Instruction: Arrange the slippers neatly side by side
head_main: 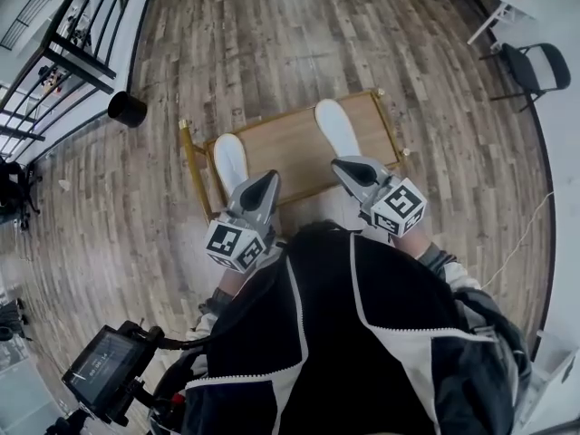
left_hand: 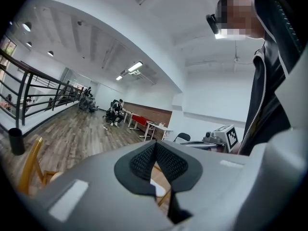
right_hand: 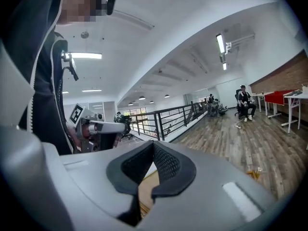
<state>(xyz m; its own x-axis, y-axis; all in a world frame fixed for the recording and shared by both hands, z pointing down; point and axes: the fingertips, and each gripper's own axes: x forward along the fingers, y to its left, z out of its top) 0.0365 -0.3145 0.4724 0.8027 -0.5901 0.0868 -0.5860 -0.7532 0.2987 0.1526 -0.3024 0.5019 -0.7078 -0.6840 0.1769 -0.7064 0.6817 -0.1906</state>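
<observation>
The right gripper (head_main: 343,164) hides the near end of one slipper (head_main: 333,125).

Jacket (head_main: 362,352): black with white panels and white piping; grey cuffs at the wrists.

Left gripper (head_main: 264,185): grey tapered shell. Behind the jaws sits a white cube (head_main: 237,243) bearing black square markers.

Right gripper (head_main: 348,165): same build, with a matching marker block (head_main: 399,207).

Pads (left_hand: 143,159): black, mesh-textured, lining the jaws.

Pale rectangular label (left_hand: 67,200) on the shell beside the jaws.
</observation>
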